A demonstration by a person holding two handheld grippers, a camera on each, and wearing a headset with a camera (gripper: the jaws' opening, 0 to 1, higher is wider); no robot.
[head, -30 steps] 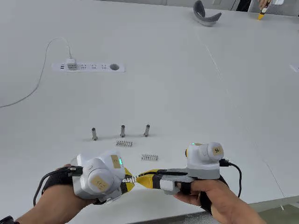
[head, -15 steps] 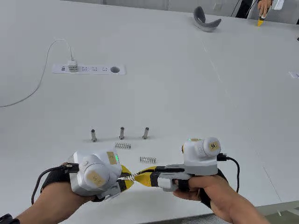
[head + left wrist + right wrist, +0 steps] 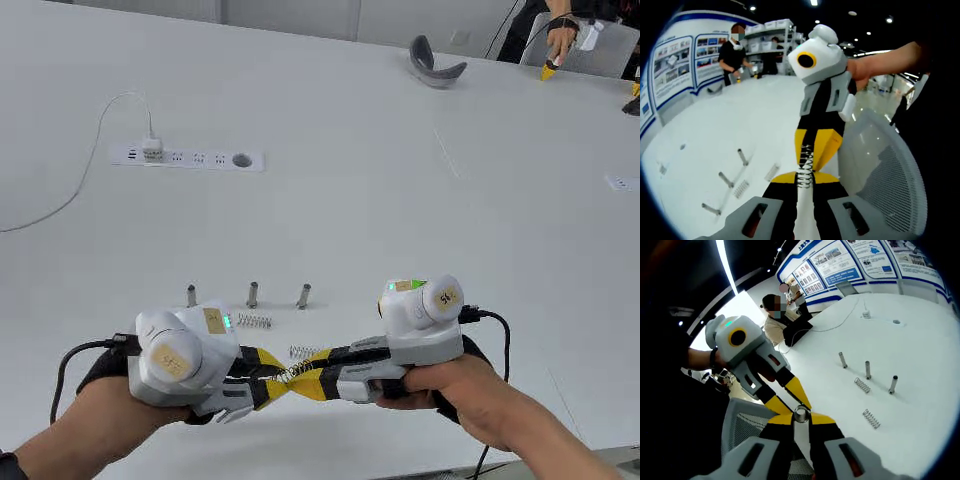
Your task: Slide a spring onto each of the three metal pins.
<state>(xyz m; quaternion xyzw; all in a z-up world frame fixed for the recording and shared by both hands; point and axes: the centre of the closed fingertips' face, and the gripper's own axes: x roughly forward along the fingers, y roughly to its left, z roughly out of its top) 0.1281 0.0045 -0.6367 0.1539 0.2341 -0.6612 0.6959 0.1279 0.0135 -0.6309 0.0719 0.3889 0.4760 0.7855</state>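
Note:
Three short metal pins (image 3: 191,295) (image 3: 252,294) (image 3: 303,296) stand in a row on the white table, all bare. Two springs lie loose in front of them (image 3: 254,320) (image 3: 303,352). A third spring (image 3: 292,372) is held in the air near the table's front edge, gripped from both ends. My left gripper (image 3: 272,366) is shut on its left end and my right gripper (image 3: 306,380) is shut on the other. In the left gripper view the spring (image 3: 805,167) rises from my jaws. In the right gripper view it (image 3: 800,414) shows end-on, with the pins (image 3: 867,369) beyond.
A power strip (image 3: 185,157) with a white charger (image 3: 152,150) and its cable lies at the back left. A grey curved object (image 3: 432,60) rests far back, near another person's hand (image 3: 555,40). A mesh chair (image 3: 880,170) stands behind the table's front edge.
Both grippers stay joined on the spring and have drifted slightly left. The left gripper has rolled, turning its round box upward. The head camera has tilted, shifting the whole picture.

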